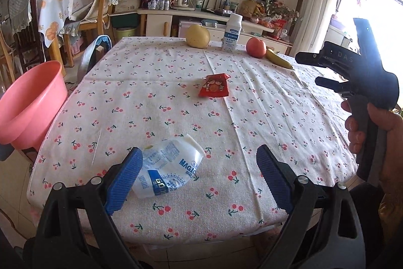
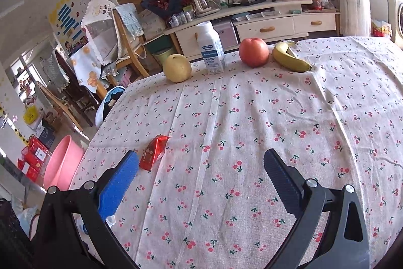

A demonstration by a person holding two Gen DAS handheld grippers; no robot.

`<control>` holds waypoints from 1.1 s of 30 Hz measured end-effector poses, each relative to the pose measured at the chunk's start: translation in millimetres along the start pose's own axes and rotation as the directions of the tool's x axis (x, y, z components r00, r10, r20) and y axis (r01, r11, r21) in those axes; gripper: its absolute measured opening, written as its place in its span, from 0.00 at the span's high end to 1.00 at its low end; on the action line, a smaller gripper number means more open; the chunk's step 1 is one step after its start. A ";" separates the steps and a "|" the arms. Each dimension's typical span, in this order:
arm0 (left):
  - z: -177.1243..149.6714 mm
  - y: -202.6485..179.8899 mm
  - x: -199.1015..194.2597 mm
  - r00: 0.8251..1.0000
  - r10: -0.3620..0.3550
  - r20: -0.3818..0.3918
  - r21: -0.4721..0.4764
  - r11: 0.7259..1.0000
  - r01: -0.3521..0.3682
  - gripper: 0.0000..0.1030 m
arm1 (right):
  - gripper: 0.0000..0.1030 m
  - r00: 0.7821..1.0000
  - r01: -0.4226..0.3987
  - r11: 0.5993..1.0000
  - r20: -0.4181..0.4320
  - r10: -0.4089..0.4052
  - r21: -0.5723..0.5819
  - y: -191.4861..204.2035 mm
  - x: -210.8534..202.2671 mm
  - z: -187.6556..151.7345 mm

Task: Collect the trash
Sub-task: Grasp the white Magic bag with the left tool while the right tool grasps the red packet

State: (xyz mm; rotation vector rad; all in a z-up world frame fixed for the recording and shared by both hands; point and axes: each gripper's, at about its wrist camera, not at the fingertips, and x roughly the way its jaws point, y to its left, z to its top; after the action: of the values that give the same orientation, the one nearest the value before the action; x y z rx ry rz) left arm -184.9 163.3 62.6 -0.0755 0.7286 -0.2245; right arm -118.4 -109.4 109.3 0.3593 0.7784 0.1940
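Note:
A crushed white plastic bottle (image 1: 168,165) with blue print lies on the cherry-print tablecloth (image 1: 176,117) near the front edge. My left gripper (image 1: 199,150) is open wide. The bottle lies between the jaws against the left pad (image 1: 123,180), and the right pad is well clear of it. A red snack wrapper (image 1: 214,86) lies mid-table. In the right wrist view this red wrapper (image 2: 153,151) lies just beyond the left fingertip of my open right gripper (image 2: 201,155), with nothing between its pads. A hand holds the right gripper (image 1: 308,68) over the table's right side.
A pink basin (image 1: 27,105) stands off the table's left edge, also the pink basin (image 2: 63,163) in the right wrist view. Along the far edge are a pear (image 2: 176,68), a white milk bottle (image 2: 211,49), an apple (image 2: 253,52) and a banana (image 2: 289,57). Chairs and a TV cabinet stand behind.

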 end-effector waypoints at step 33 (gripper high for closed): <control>-5.0 19.5 59.1 0.991 0.070 -0.118 0.013 0.998 -0.069 0.26 | 0.21 0.975 -0.059 0.975 -0.223 0.011 -0.212 77.2 148.9 -3.1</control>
State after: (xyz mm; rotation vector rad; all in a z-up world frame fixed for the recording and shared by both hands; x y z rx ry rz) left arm -142.0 168.7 17.5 -0.0289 0.8471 -0.1668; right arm -19.7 7.3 40.4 0.1448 0.9605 0.3542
